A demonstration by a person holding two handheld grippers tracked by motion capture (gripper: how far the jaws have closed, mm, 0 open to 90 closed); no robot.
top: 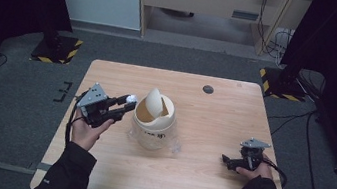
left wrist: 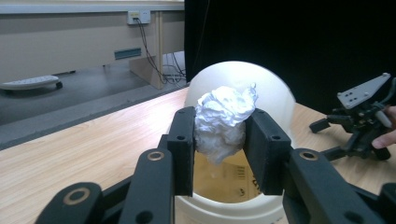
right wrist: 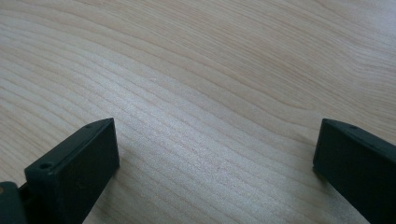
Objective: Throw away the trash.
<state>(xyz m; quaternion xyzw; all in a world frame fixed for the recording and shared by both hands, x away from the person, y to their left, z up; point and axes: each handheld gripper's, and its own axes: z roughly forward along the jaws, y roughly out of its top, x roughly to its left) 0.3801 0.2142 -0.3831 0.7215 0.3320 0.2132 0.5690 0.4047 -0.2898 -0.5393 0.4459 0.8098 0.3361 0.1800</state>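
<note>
From the high view, your left gripper [top: 128,104] pinches a crumpled white wad [top: 131,99] right at the left rim of the cream bin [top: 153,122], which stands upright near the middle of the wooden table [top: 204,181]. The bin's swing lid [top: 154,101] is tilted up on edge, leaving the mouth open beside the wad. Your right gripper [top: 227,160] rests low on the table well to the right, jaws pointing left toward the bin. A small dark disc [top: 208,89] sits near the far edge.

In the left gripper view, both jaws press the wad [left wrist: 223,120] over the bin's opening [left wrist: 224,184]; dark print inside is too blurred to read.

In the right gripper view, the jaws are spread wide over bare wood [right wrist: 205,93].
</note>
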